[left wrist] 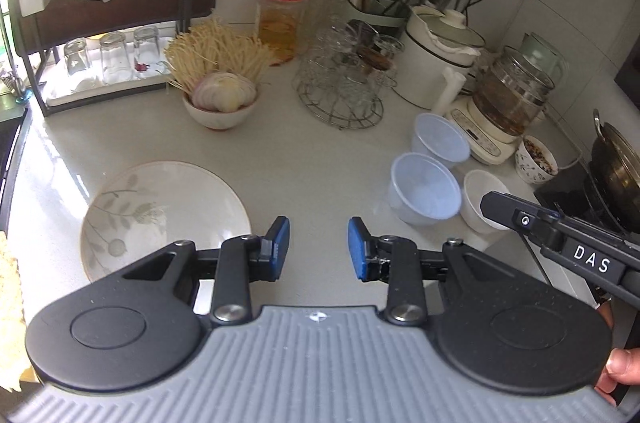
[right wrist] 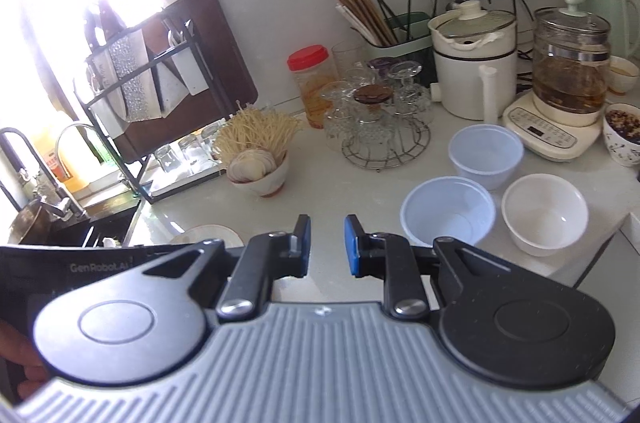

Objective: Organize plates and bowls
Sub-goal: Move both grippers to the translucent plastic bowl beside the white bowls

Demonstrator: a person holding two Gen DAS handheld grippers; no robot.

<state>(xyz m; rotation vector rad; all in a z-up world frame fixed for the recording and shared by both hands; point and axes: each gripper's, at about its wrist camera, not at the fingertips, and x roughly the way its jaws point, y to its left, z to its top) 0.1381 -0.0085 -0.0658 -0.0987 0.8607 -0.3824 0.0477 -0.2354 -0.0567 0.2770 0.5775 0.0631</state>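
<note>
A leaf-patterned plate (left wrist: 160, 207) lies on the counter at the left, just ahead-left of my left gripper (left wrist: 319, 247), which is open and empty. Two clear plastic bowls (left wrist: 424, 189) (left wrist: 440, 139) and a white ceramic bowl (left wrist: 482, 199) stand at the right. In the right wrist view they show as the near plastic bowl (right wrist: 448, 213), the far plastic bowl (right wrist: 485, 155) and the white bowl (right wrist: 544, 213), ahead-right of my right gripper (right wrist: 327, 245), which is open and empty. The plate's edge (right wrist: 208, 234) peeks out beyond the left gripper's body.
A bowl of sliced onion and enoki (left wrist: 218, 99) stands mid-counter. Behind are a red-lidded jar (left wrist: 280, 19), a wire rack of glasses (left wrist: 344, 79), a white cooker (left wrist: 436, 63), a glass kettle (left wrist: 508, 95), a floral cup (left wrist: 536, 159) and a dish rack (left wrist: 100, 23). The sink (right wrist: 60, 219) is at left.
</note>
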